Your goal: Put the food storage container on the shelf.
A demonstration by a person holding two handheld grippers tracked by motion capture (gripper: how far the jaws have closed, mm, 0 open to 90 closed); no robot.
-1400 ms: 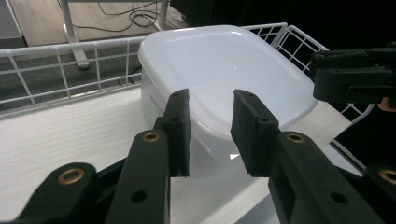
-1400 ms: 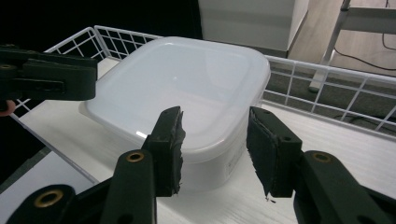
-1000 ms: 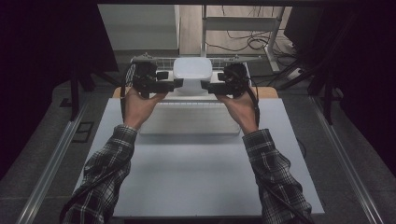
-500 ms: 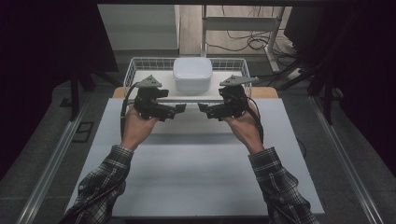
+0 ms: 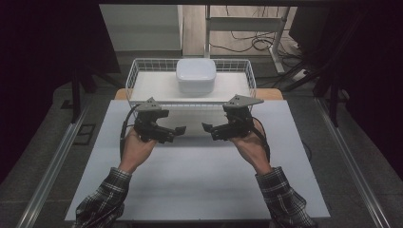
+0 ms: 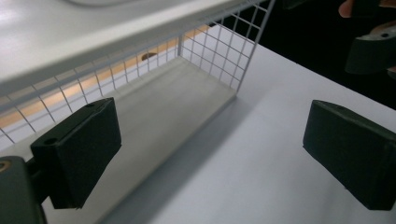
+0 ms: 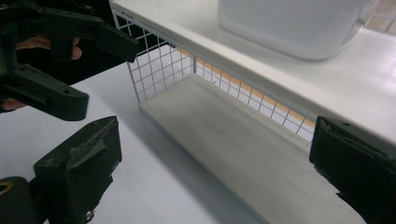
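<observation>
1. Sitting on the white board in the wire basket (image 5: 138, 78) at the tabletop's (image 5: 190, 190) far edge: white lidded container (image 5: 196, 75), untouched.
2. Left tool (image 5: 175, 133) hovers over the tabletop near the basket front, jaws spread after just opening, nothing between them.
3. Right tool (image 5: 211, 130) faces it, just apart, jaws likewise just opened wide, empty.
4. Plaid sleeves (image 5: 102, 199) enter from the bottom.

Dark monitor (image 5: 311, 23) upper right of frame; cables (image 5: 247, 42) on floor top centre (tangled); metal rail (image 5: 52, 166) lower left.
</observation>
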